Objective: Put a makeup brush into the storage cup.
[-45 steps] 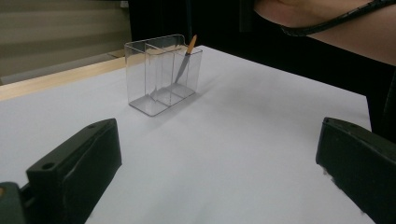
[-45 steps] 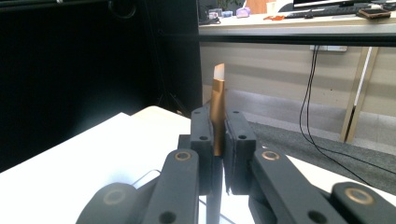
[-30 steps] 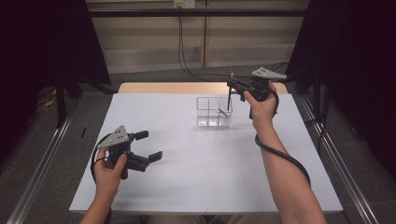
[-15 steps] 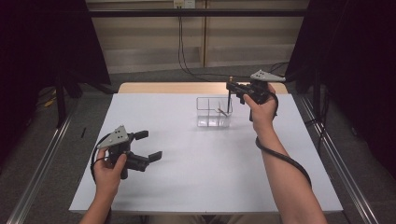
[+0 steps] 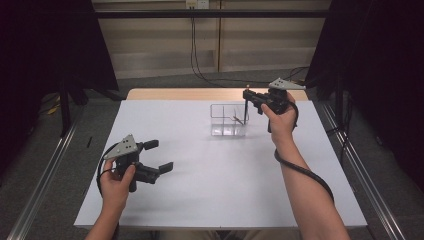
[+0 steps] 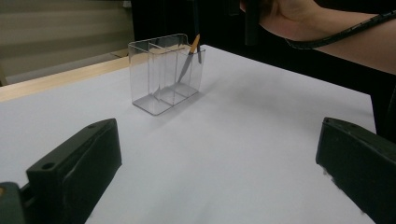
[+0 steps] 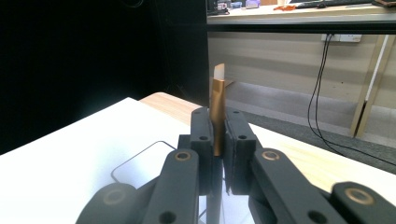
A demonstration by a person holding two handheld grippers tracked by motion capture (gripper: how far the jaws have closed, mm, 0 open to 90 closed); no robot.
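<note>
The right gripper point(image 5: 248, 100), jaws clamped on a pen point(image 7: 217, 112) held upright, hangs over the right end of the clear organizer point(image 5: 228, 120), where another pen point(image 6: 188, 60) already leans. Best to keep the pen vertical, center it over a free slot and lower it before letting go. The left gripper point(image 5: 159, 156) rests spread, near the white table's point(image 5: 210, 190) left edge. Dark curtains and cables lie behind.

Between your right gripper's point(image 7: 218, 154) closed jaws, the slim brown pencil-like stick's point(image 7: 216, 107) lower length is hidden; below them, the clear plastic compartment box point(image 7: 140, 163) is cut off.
</note>
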